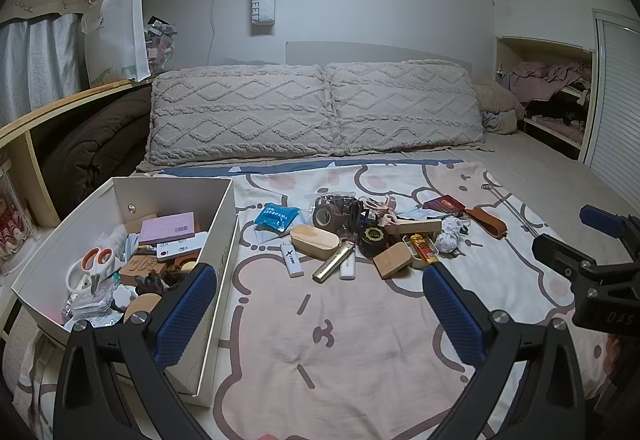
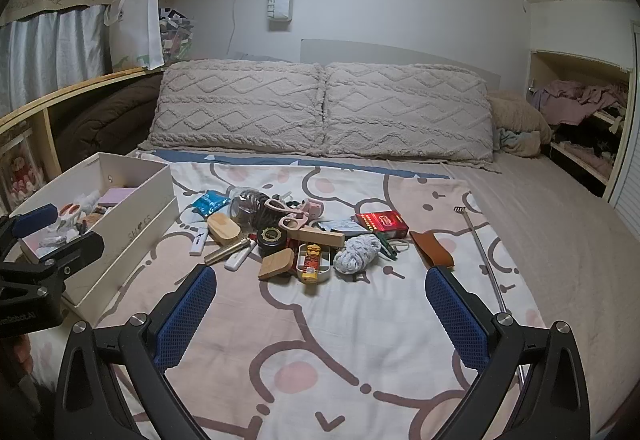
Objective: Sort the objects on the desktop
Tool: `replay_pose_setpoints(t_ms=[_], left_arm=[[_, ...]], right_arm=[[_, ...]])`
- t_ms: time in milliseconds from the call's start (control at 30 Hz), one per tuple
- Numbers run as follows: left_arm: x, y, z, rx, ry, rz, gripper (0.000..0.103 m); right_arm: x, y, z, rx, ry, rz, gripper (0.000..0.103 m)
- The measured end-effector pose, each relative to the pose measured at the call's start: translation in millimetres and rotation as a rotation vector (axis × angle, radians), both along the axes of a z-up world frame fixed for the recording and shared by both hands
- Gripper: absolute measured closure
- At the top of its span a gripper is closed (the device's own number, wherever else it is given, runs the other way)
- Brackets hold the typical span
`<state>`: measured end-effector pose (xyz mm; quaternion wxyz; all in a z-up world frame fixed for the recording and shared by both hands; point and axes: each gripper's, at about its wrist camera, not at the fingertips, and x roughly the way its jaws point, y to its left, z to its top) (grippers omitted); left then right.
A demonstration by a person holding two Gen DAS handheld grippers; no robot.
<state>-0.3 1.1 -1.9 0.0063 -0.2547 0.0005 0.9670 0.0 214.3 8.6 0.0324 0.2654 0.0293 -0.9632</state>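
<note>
Left gripper (image 1: 320,304): fingers wide apart, empty.
Right gripper (image 2: 320,304): fingers wide apart, empty.
White cardboard box (image 1: 224,236): bed's left edge.
Pile of small objects (image 2: 296,236): mid-bed (image 2: 360,340).

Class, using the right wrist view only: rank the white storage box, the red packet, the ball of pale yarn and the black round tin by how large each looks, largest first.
1. white storage box
2. red packet and ball of pale yarn: they look alike, so I will not rank them.
3. black round tin, partly hidden by neighbouring items.

The box also lies slightly nearer the camera.
</note>
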Motion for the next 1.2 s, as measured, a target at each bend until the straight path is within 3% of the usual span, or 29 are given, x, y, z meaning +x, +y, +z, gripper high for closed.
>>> replay_pose_setpoints(t_ms=[967,1033,1200], left_arm=[[0.7,-0.4,-1.2,-0.003,-0.001,-0.006,0.0],[0.1,-0.2,-1.9,-0.003,-0.004,-0.075,0.0],[-5.8,2.9,-7.5,-0.002,-0.024,-0.077,0.0]], right_arm=[[1.2,-2.6,-2.2,0.004,0.003,0.001,0.0],[1.1,-2.9,-2.9,0.004,0.002,0.001,0.0],[-4.3,0.0,-7.6,-0.003,-0.014,-0.015,0.0]])
